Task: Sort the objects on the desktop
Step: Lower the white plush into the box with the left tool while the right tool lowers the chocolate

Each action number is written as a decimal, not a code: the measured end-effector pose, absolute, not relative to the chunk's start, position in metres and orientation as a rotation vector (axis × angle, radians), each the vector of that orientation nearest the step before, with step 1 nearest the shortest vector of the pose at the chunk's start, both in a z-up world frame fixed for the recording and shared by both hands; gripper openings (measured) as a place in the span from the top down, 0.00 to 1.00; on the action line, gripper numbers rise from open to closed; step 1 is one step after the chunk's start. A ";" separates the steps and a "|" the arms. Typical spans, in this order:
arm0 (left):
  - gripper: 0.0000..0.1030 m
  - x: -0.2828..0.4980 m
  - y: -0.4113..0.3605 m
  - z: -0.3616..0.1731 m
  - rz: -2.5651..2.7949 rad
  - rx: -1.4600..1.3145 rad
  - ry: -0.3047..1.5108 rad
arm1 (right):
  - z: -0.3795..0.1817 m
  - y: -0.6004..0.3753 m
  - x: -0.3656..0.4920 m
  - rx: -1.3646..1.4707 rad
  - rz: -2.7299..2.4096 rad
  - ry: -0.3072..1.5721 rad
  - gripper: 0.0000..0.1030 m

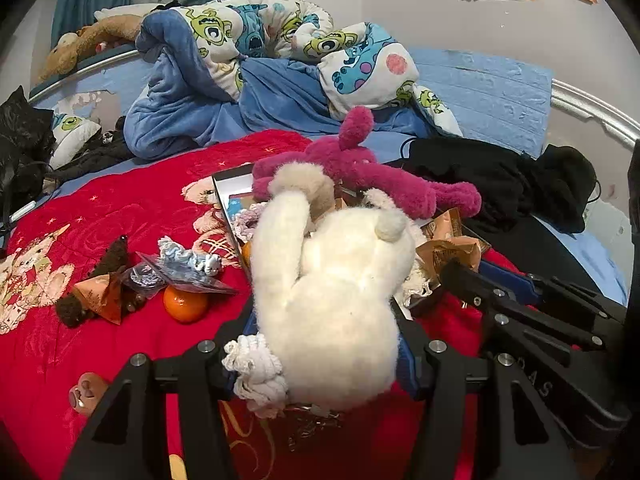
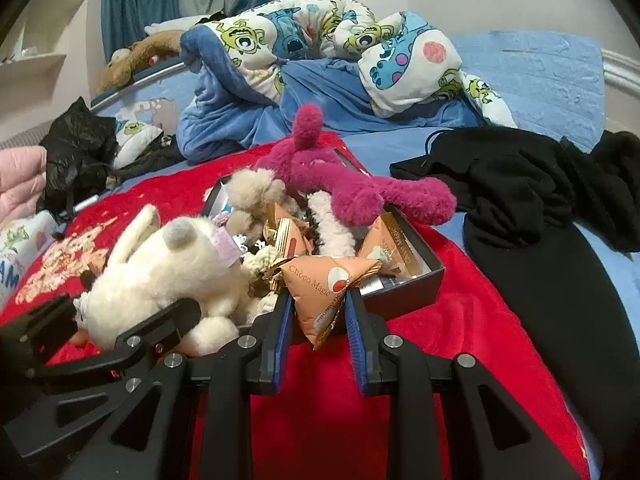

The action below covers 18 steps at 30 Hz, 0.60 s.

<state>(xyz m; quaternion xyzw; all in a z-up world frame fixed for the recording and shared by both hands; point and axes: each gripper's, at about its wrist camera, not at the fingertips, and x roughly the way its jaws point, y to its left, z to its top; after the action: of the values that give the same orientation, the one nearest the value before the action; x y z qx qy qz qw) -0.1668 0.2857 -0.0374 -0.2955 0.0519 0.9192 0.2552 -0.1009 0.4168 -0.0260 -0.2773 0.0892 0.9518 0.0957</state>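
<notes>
My left gripper (image 1: 324, 344) is shut on a white plush toy (image 1: 332, 300), gripping its body from both sides just above the red cover. The toy's head leans over a dark open box (image 1: 224, 184). My right gripper (image 2: 318, 314) is shut on an orange triangular snack packet (image 2: 320, 292) at the near rim of the box (image 2: 420, 280). A magenta plush (image 2: 352, 188), a beige plush (image 2: 252, 192) and more orange packets lie in the box. In the right wrist view the left gripper (image 2: 120, 314) and its white plush (image 2: 160, 272) show at the left.
On the red cover (image 1: 120, 208) to the left lie an orange (image 1: 186, 304), another snack packet (image 1: 102, 296), a clear bag with a small blue toy (image 1: 188, 268) and a brown plush (image 1: 112, 260). Black clothing (image 2: 540, 200) is heaped at the right. A cartoon quilt (image 2: 320, 40) lies behind.
</notes>
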 end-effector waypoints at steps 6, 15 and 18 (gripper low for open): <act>0.42 -0.174 0.289 -0.037 2.498 -0.805 0.118 | -0.026 0.423 -0.108 -0.804 2.825 0.296 0.76; 0.42 -0.195 0.285 -0.041 2.467 -0.828 0.034 | -0.028 0.427 -0.123 -0.785 2.872 0.362 0.76; 0.42 -0.202 0.286 -0.041 2.463 -0.827 0.034 | -0.028 0.430 -0.128 -0.768 2.884 0.401 0.76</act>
<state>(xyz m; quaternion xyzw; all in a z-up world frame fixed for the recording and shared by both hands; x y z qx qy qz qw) -0.2022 0.2862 -0.0415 -0.3067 0.0125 0.9131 0.2685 -0.1284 0.4297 -0.0275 -0.2546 0.1328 0.9557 0.0649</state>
